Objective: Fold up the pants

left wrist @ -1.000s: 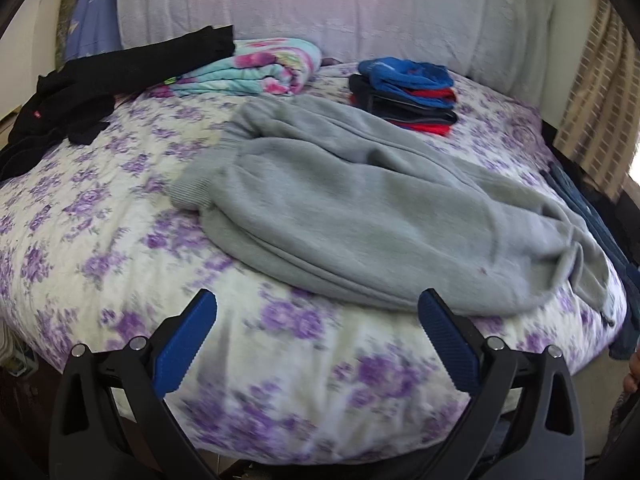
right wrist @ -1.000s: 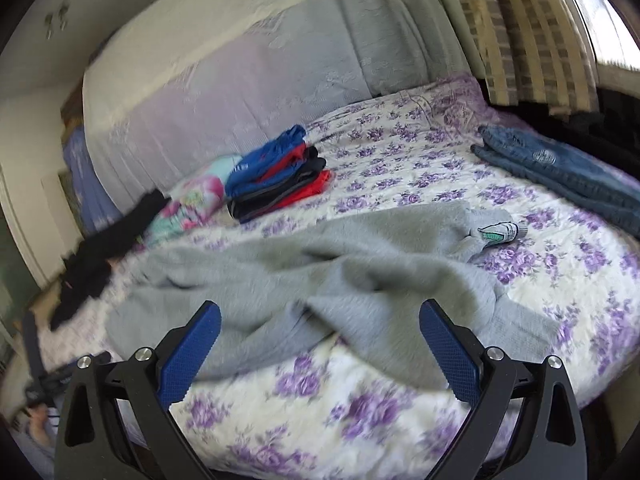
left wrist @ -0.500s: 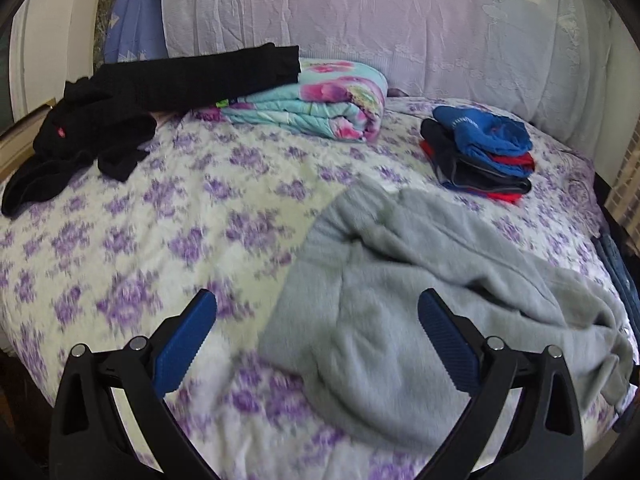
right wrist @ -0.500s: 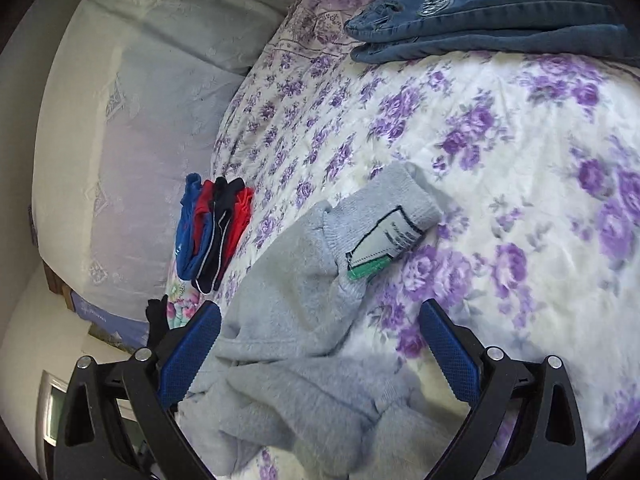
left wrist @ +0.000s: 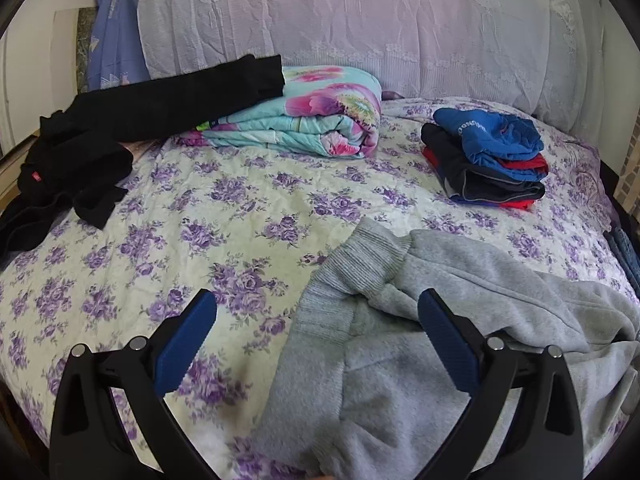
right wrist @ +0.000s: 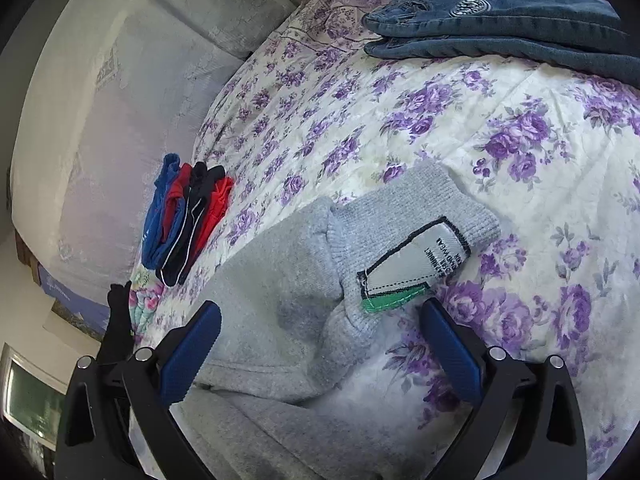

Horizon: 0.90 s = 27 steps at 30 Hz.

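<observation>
Grey fleece pants (left wrist: 420,360) lie crumpled on the floral bedspread (left wrist: 200,240). In the left wrist view a ribbed cuff (left wrist: 360,264) points away from me, and my left gripper (left wrist: 316,332) hovers open just above it, the right finger over grey cloth, the left one over bare spread. In the right wrist view the pants (right wrist: 276,300) end in another ribbed cuff (right wrist: 416,216) bearing a white label with a green tab (right wrist: 412,264). My right gripper (right wrist: 320,344) is open over that end, with the label between its fingers' line of sight.
A stack of folded blue, red and black clothes (left wrist: 488,160) and a folded floral blanket (left wrist: 312,120) sit near the headboard. Black garments (left wrist: 100,140) sprawl at the left. Folded jeans (right wrist: 512,28) lie at the bed's far edge in the right wrist view.
Both grippers have moved in closer over the pants: the left toward one ribbed cuff, the right down toward the labelled cuff. Both have stayed open.
</observation>
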Motion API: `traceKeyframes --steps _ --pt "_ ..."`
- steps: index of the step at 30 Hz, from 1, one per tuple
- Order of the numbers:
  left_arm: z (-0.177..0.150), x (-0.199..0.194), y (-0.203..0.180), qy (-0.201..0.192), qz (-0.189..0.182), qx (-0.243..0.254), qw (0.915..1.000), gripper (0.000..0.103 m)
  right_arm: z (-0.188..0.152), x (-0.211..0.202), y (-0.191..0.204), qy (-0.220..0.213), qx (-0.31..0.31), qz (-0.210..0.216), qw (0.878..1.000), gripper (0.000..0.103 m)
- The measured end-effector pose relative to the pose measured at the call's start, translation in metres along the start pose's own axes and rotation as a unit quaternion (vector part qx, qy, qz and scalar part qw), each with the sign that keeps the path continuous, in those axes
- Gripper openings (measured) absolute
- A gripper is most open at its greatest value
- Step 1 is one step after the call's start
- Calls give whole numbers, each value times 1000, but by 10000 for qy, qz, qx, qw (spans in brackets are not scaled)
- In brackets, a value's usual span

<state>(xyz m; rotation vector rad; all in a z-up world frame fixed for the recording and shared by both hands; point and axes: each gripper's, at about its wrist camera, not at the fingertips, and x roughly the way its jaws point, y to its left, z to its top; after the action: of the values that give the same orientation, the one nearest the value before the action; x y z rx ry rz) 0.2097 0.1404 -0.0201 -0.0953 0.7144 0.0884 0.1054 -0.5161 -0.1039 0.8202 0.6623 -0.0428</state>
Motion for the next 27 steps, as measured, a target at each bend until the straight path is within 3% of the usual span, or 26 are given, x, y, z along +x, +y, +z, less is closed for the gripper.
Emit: traceKeyframes --steps 3,8,9,10,11,12,15,16,17,18,22,27 --pt "12 16 4 187 -383 13 9991 99 -1 0 2 172 -225 -12 9996 100" --pt "40 46 7 390 -808 -102 9959 99 17 1 -10 392 491 280 9976 99" --pt "46 51 8 410 -912 -172 9948 99 21 1 -11 393 568 378 9969 84" --pt "50 56 9 424 -1046 -204 9934 99 25 3 -14 434 637 419 9961 62" --pt "54 62 8 500 -1219 -193 9911 99 25 5 -18 456 761 479 9949 50" --pt "57 68 6 610 -1327 -166 9891 99 26 9 -26 506 971 616 9921 31" --pt "59 79 -1 881 -1614 -132 9829 98 22 14 -40 497 1263 842 9872 20" --pt "58 80 -4 931 -1734 -105 9804 92 21 13 -39 457 1244 878 9873 19" --pt "56 79 -8 969 -1806 -58 9788 67 20 9 -37 391 1195 895 9880 19" --pt "55 80 -11 1081 -1838 -11 9770 53 20 5 -33 336 1140 902 9888 18" --pt "52 85 2 1199 -1769 -385 9761 26 28 -14 -15 156 874 967 9913 18" --pt "52 67 25 1055 -2401 -1064 9591 8 41 -35 1 -24 662 1062 9921 18"
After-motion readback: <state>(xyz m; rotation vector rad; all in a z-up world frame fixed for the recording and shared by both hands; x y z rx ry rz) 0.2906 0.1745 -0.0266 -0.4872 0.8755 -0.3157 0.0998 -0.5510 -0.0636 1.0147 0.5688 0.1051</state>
